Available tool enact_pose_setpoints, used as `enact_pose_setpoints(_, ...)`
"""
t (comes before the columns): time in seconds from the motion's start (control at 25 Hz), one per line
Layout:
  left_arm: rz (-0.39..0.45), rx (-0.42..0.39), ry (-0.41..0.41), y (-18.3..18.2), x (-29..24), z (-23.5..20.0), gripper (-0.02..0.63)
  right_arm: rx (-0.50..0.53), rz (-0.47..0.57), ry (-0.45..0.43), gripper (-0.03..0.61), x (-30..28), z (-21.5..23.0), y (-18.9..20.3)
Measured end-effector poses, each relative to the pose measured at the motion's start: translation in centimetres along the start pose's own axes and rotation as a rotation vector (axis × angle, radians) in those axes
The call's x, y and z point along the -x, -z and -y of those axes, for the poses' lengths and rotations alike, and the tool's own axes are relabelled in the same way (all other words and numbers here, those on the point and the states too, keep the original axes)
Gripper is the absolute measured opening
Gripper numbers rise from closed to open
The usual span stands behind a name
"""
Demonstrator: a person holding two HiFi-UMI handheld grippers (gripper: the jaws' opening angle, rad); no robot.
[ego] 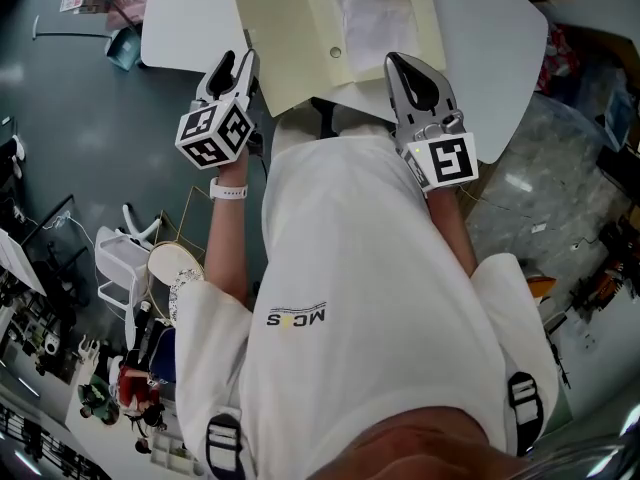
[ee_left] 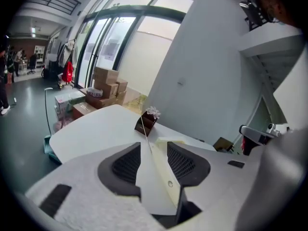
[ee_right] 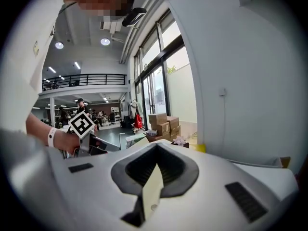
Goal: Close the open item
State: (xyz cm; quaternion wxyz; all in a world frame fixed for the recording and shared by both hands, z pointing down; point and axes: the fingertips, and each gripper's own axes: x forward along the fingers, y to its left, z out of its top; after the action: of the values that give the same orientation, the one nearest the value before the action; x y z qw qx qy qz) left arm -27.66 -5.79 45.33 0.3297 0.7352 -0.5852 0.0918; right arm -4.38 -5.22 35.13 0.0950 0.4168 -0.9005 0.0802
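From the head view we see the cream folder (ego: 300,38) lying open on the white desk (ego: 490,38), its near edge met by the left gripper (ego: 237,65) and the right gripper (ego: 405,73). In the left gripper view we find the jaws spread, with the folder's edge (ee_left: 161,179) standing between them (close by the right pad, the left pad clear of it). In the right gripper view we see the jaws pinching the folder's edge (ee_right: 153,189), closed onto the thin sheet
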Motion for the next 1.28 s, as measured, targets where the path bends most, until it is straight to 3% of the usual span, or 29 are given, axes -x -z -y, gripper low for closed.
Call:
enact_pose_setpoints(0.24, -0.076, 0.057, 0.089, 1.2, -1.8, 0.6, 0.190, -0.004, -0.009, 0.027, 0.014, 0.1, 0.2, -0.1)
enact_pose_setpoints(0.48, -0.068, -0.033, 0.146, 0.5, -1.8, 3.3, 0.190, -0.013, -0.004, 0.066, 0.014, 0.9, 0.7, -0.1)
enact_pose_setpoints(1.28, -0.031, -0.167, 0.398, -0.7, -5.8, 14.2, 0.190, -0.052, -0.026, 0.179, 0.014, 4.5, 3.8, 1.6)
